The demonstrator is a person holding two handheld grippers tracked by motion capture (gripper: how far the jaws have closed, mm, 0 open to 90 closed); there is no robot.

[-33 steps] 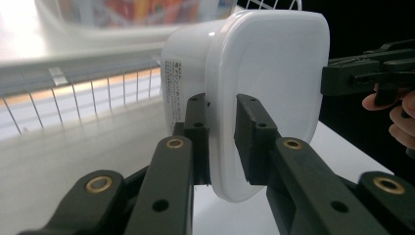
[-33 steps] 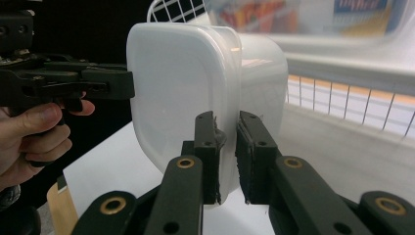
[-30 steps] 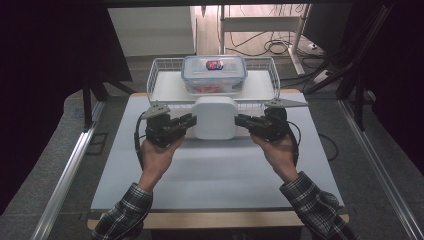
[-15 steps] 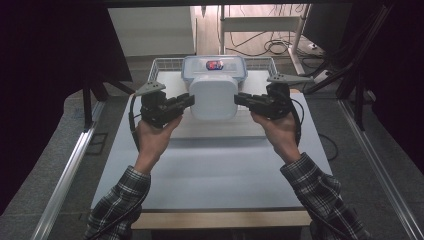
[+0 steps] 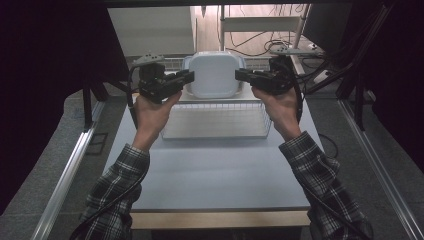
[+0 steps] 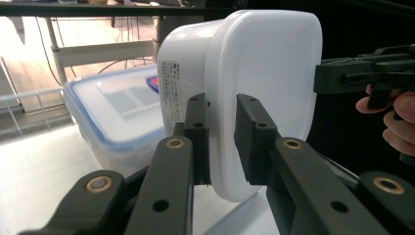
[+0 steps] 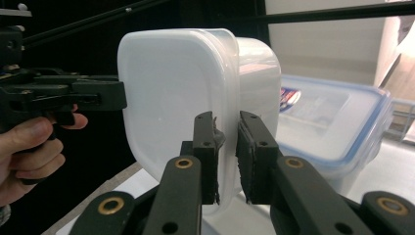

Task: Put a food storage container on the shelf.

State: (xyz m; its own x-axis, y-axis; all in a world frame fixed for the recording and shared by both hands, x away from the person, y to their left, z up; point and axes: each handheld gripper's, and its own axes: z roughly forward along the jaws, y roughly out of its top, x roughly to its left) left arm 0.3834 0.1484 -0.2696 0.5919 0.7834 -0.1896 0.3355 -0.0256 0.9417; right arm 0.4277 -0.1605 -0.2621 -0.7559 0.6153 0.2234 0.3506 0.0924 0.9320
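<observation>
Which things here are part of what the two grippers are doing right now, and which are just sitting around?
In use:
white tub, held up tilted by its rim
left gripper, clamped on the tub's left edge
right gripper, clamped on its right edge

Lying about:
wire basket on the table
clear lidded box with blue trim, behind the tub

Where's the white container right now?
High view, top centre: the white container is held up between the left gripper and right gripper, above the wire basket.
</observation>
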